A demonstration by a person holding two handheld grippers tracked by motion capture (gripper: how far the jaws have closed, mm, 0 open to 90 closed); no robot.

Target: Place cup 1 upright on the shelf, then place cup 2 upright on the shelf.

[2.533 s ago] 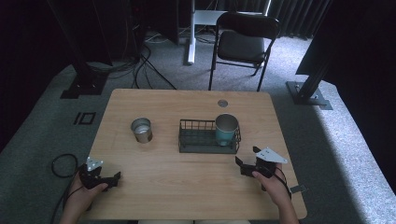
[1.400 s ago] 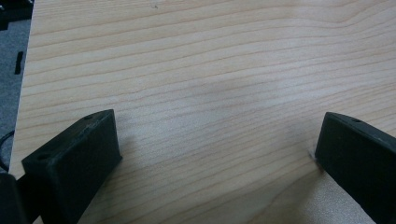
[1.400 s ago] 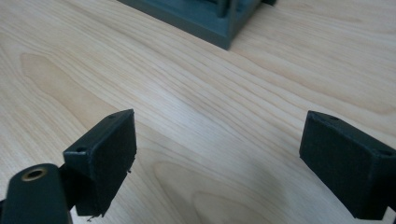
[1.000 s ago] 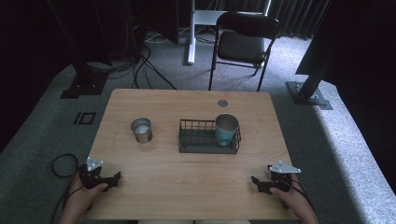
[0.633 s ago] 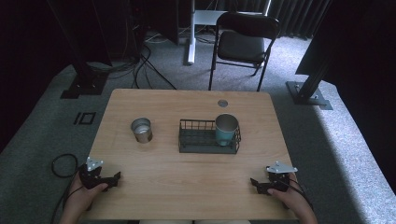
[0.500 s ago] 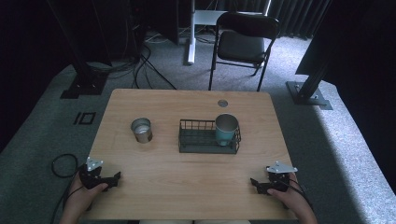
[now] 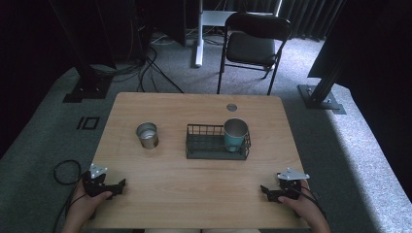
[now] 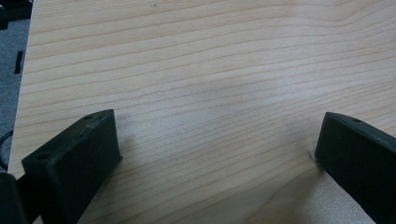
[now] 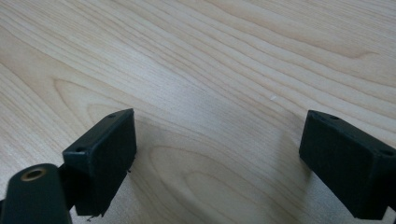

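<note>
Left gripper (image 7: 119, 184) rests at the near left corner of the wooden table (image 7: 204, 194), jaws spread wide with bare wood between them. Right gripper (image 7: 265, 190) rests at the near right corner, jaws likewise spread and holding nothing. Well beyond both sets of jaws, a teal cup (image 7: 235, 135) stands upright inside the black wire basket (image 7: 204, 145); a steel cup (image 7: 146, 135) stands apart, beside the basket.

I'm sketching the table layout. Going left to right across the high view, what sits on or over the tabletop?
Left tongs → steel cup → black wire basket with the teal cup standing in its right end → right tongs.
</note>
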